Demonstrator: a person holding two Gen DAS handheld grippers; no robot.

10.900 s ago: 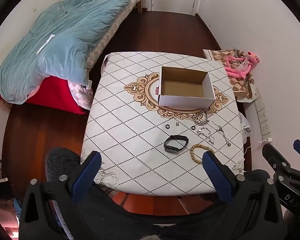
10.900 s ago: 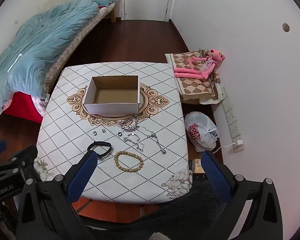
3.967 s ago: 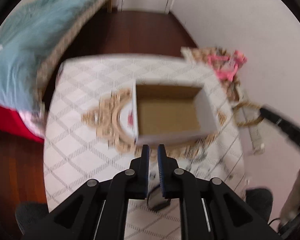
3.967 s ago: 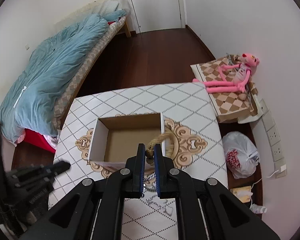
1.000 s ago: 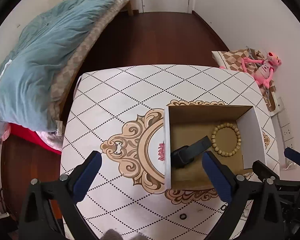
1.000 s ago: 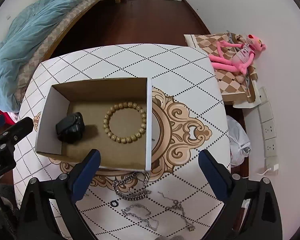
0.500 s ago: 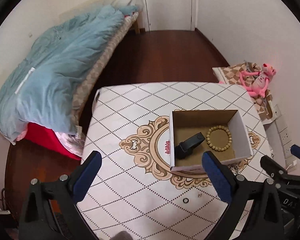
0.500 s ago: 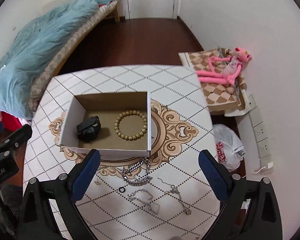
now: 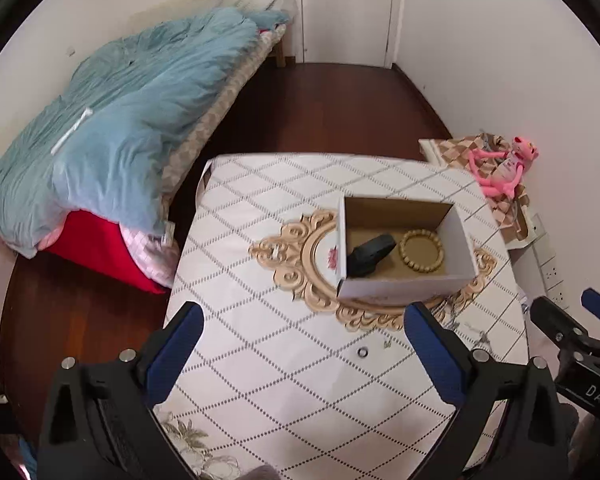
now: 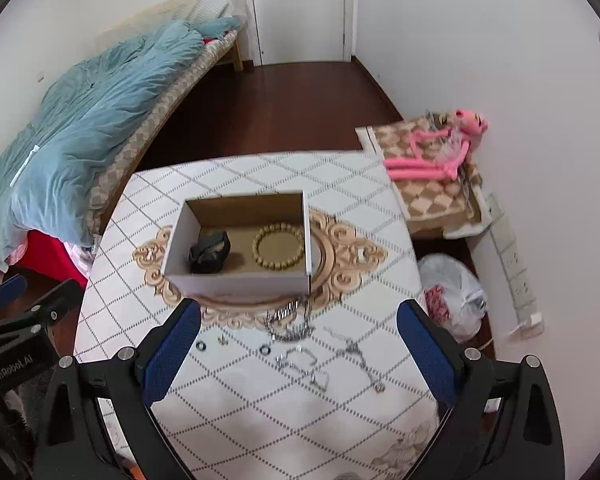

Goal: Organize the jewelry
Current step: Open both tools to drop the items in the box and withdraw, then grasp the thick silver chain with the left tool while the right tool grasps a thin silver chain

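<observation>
Jewelry chains (image 10: 300, 340) lie loose on the table (image 10: 260, 412) w/ small rings (image 10: 200, 346), btwn my right gripper (image 10: 298, 356) fingers, spread & empty. Left gripper (image 9: 300, 358) also spread. Box (image 10: 236, 280) mid-table holds bead bracelet (image 10: 279, 245) & black band (image 10: 209, 253).

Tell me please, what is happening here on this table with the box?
A person with a gripper in each hand is sorting jewelry into the cardboard box. The beaded bracelet and the black band already lie inside. Both the left gripper and the right gripper are open, empty, and held above the table. Silver chains and small rings lie loose in front of the box.
</observation>
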